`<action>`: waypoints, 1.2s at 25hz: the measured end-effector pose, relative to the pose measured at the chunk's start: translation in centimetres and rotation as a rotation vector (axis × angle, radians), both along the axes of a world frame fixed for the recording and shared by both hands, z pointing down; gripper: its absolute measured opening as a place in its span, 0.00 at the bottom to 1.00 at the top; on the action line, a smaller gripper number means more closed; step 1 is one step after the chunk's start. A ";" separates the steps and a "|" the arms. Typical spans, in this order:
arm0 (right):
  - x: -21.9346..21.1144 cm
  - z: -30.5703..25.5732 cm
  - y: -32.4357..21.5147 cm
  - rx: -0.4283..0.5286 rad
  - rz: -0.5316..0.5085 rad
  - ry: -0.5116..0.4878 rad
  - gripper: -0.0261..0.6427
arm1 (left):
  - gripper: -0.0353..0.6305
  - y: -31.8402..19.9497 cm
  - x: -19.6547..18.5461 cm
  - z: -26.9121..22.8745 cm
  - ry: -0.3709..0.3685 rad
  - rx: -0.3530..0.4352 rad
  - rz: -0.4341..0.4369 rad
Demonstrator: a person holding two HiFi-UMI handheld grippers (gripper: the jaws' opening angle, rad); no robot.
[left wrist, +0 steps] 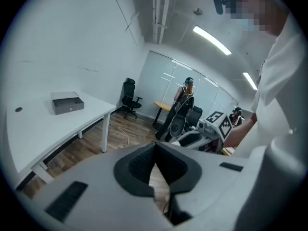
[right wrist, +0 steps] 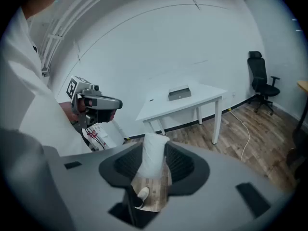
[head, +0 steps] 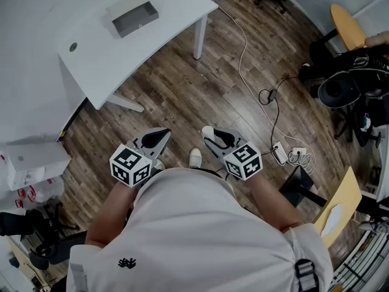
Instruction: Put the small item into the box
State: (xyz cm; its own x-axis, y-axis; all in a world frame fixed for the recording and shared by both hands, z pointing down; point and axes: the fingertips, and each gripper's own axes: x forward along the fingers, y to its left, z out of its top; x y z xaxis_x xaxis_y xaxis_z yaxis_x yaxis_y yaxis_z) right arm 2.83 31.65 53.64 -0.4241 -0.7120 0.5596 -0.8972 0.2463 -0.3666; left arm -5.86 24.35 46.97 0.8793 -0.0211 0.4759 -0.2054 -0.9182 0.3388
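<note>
Dark wood-plank floor (head: 182, 84) runs through the room. A white table (head: 91, 53) on white legs stands at 11 o'clock, by a plain white wall (right wrist: 159, 47). A white cable (head: 243, 53) trails from 12 o'clock to a power strip (head: 281, 154) at 3 o'clock. A round yellow tabletop (head: 347, 24) shows at 2 o'clock. A black office chair (left wrist: 129, 96) sits near glass partitions (left wrist: 166, 78). Strip lights (left wrist: 211, 40) glow on the ceiling.
</note>
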 end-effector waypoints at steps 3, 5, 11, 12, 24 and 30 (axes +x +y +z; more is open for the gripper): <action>0.9 -0.2 -0.2 0.006 0.008 -0.008 0.28 | 0.06 -1.0 0.1 -0.2 -0.001 0.001 -0.042; 1.7 0.1 -0.1 -0.002 0.003 -0.007 0.28 | 0.06 -1.2 0.7 -0.2 -0.001 0.001 -0.060; 3.1 1.3 -0.7 -0.038 -0.008 -0.010 0.28 | 0.06 -1.8 1.6 0.2 0.001 -0.021 -0.087; 3.3 1.5 -1.3 -0.041 -0.005 -0.016 0.28 | 0.06 -2.2 1.6 0.4 -0.001 -0.023 -0.088; 7.9 0.3 -14.8 -0.110 0.016 0.017 0.28 | 0.06 -16.2 6.2 1.0 0.107 -0.042 -0.073; 12.2 -1.0 -25.5 -0.119 -0.034 0.063 0.28 | 0.06 -24.0 9.7 0.5 0.129 -0.045 -0.086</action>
